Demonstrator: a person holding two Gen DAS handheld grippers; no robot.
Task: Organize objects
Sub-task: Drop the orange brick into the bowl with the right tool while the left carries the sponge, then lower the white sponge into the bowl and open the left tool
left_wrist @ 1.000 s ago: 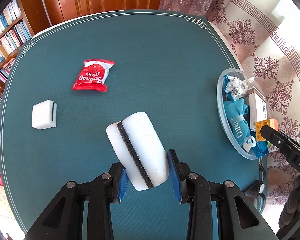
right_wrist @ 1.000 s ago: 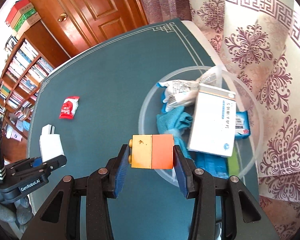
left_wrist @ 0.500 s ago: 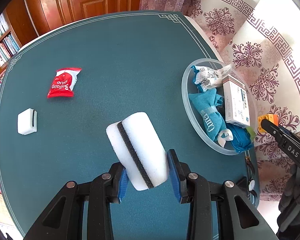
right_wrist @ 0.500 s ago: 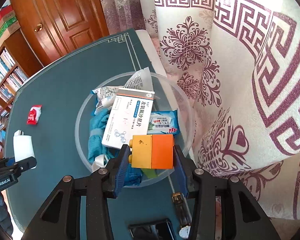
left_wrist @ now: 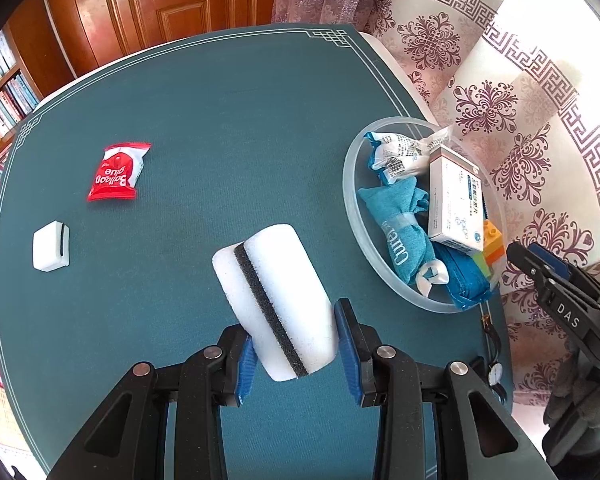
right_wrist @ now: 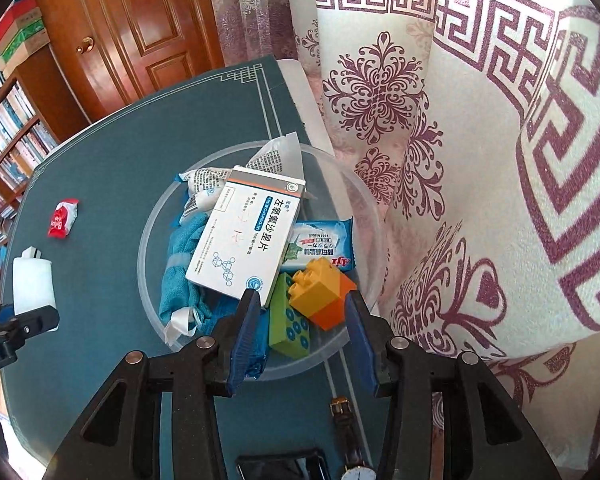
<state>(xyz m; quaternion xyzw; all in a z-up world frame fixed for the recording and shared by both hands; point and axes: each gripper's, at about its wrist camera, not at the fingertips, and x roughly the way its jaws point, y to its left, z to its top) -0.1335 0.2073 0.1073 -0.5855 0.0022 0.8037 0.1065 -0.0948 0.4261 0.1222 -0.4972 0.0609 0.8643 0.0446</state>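
Inside the clear round plastic bowl (right_wrist: 156,236) lie a rolled teal cloth (right_wrist: 180,268), a white medicine box (right_wrist: 248,240), a green toy brick (right_wrist: 288,320) and a yellow-and-orange toy block (right_wrist: 324,288). Leftward on the teal table (left_wrist: 220,140) sit a small white sponge (left_wrist: 51,246) and a red glue packet (left_wrist: 118,170). The left gripper (left_wrist: 296,344) clamps a white foam sponge with a dark stripe (left_wrist: 274,298); the right gripper (right_wrist: 300,322) hovers spread wide, empty, over the block.

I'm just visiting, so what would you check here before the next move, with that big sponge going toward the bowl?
1. Left gripper holds the large sponge: ok.
2. Right gripper is open, orange block lies in the bowl: ok.
3. Right gripper out of the bowl's way: not ok, it hangs over the rim.
4. Room in the bowl for the sponge: cannot tell.
5. Small sponge and red packet remain on the table: not ok.
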